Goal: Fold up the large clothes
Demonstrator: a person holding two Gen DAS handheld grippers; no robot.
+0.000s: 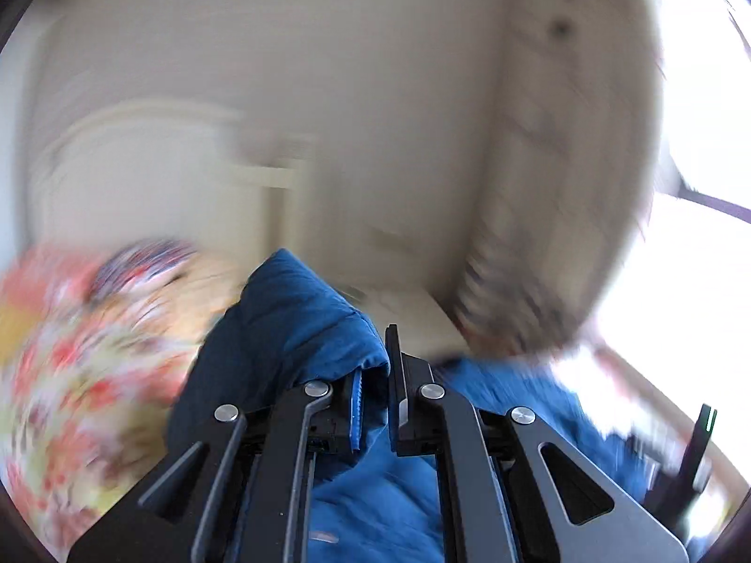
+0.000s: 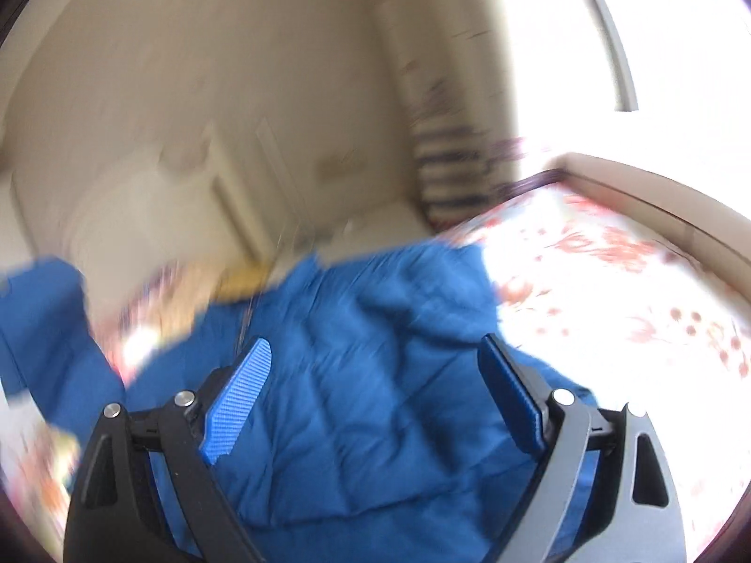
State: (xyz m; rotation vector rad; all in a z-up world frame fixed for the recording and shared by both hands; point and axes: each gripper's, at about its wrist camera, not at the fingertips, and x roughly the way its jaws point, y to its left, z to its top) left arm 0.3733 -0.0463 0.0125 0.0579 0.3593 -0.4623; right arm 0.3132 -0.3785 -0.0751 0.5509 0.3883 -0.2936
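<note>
No legible text, label, brand, number or sign was found in either wrist view (both frames are heavily motion-blurred). Nothing readable was noted on any fabric, wall or gripper part.

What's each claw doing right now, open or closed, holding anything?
Left claw: closed on a fold of the blue padded garment.
Right claw: open, empty, above the garment.

Motion blur smears the floral bedding (image 1: 70,375) and the curtain (image 2: 446,164) beyond reading their patterns.
</note>
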